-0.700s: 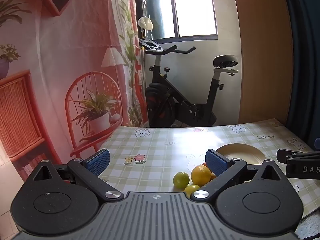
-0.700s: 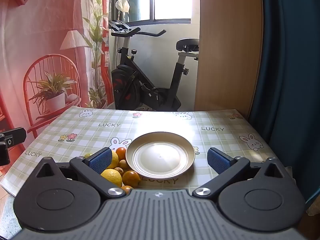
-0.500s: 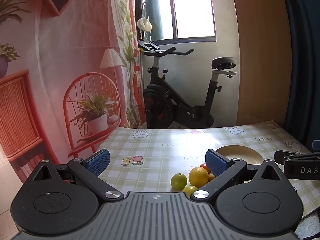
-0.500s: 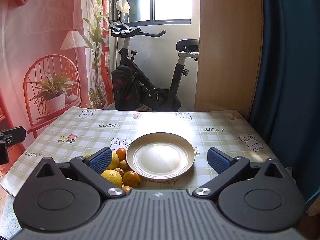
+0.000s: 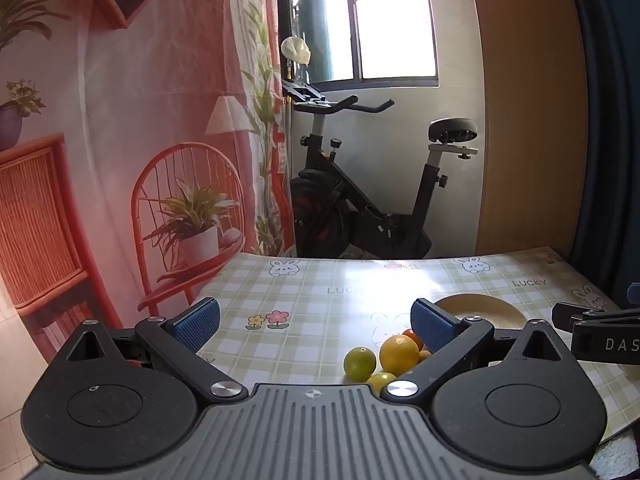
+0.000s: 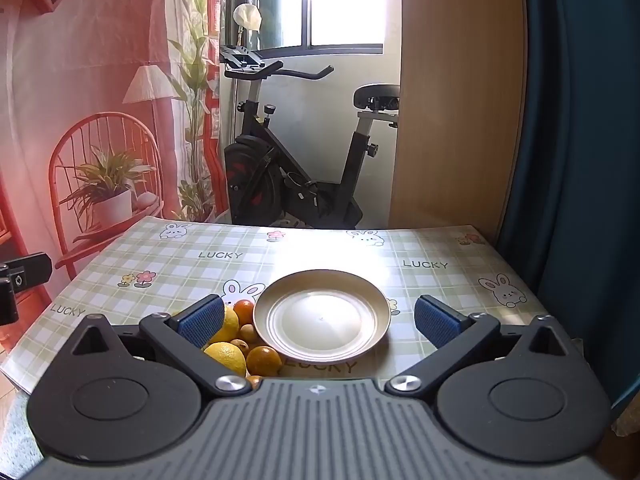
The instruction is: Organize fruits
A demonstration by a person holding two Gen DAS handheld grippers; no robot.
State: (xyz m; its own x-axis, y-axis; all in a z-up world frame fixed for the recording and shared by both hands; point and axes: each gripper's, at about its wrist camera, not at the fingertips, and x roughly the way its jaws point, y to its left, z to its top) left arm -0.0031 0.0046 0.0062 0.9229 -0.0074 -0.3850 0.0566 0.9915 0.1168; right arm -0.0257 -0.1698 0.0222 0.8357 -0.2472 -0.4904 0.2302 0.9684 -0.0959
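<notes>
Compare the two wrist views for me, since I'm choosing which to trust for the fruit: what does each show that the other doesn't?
Only the left wrist view shows the green lime and the right tool entering from the side. Only the right wrist view shows the whole empty plate and the yellow lemons. Both show the fruit pile beside the plate, the checked tablecloth, the exercise bike, and their own tool wide open, holding nothing.

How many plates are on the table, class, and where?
1. The plate sits empty on the checked tablecloth, just right of the fruit pile. None other shows, though the claws hide the table's near edge.
</notes>
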